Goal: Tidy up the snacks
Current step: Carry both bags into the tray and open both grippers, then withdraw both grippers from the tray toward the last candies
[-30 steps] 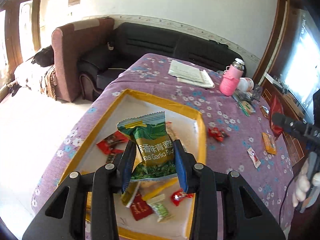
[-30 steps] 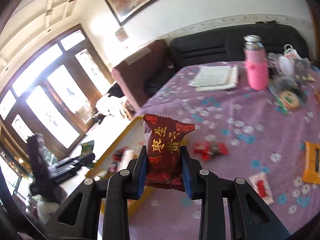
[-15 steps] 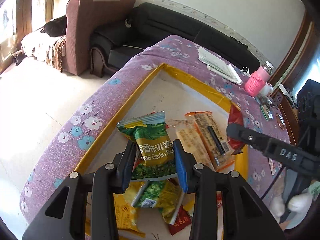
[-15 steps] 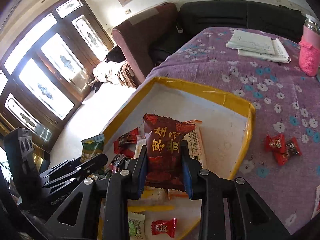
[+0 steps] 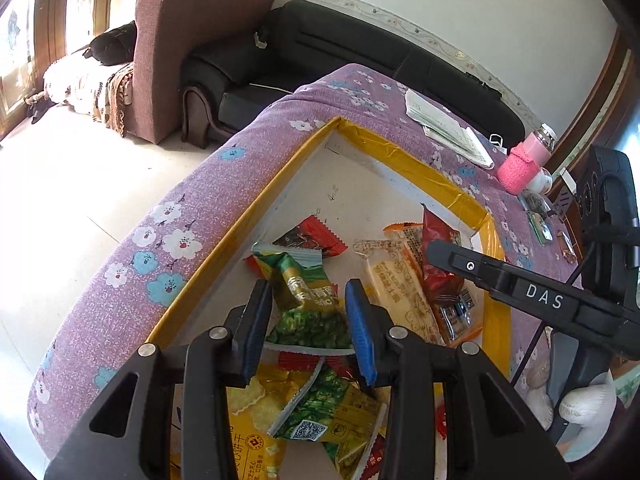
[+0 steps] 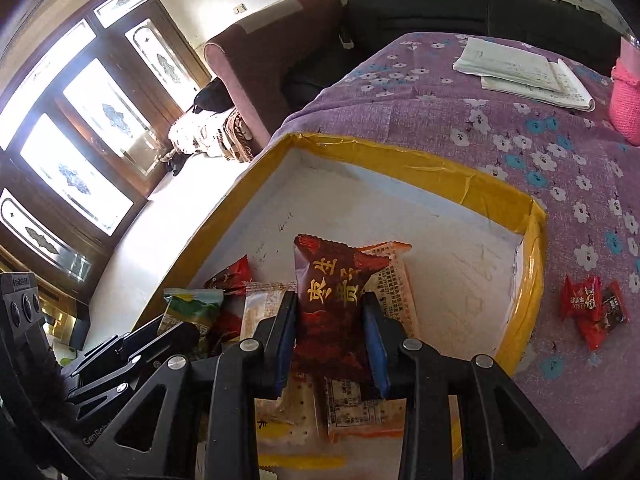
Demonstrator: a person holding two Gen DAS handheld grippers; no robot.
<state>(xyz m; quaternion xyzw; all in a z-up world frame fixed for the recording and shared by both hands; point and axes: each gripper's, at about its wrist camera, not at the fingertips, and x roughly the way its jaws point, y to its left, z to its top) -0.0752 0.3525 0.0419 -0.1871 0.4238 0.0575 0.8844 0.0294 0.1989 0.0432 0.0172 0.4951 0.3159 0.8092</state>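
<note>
A white tray with a yellow taped rim (image 5: 420, 168) lies on the purple flowered cloth and holds several snack packets. My left gripper (image 5: 308, 284) hangs low over the tray's near part. It is shut on a green pea packet (image 5: 308, 312) that leans to the left between the blue pads. My right gripper (image 6: 329, 296) is over the tray's middle with a dark red packet with gold characters (image 6: 332, 304) upright between its pads. Its jaws are opening, and the pads still touch the packet. The right gripper's finger (image 5: 520, 292) also shows at the right of the left wrist view.
Two or three red candies (image 6: 588, 308) lie on the cloth (image 6: 440, 112) right of the tray. A stack of papers (image 5: 448, 132) and a pink bottle (image 5: 524, 160) stand farther back. The table's edge drops to the floor at the left; an armchair (image 5: 180, 40) and black sofa (image 5: 340, 52) lie beyond.
Both grippers have come down and in over the tray, the right one from above the cloth. The green packet has tipped to the left between the left jaws.
</note>
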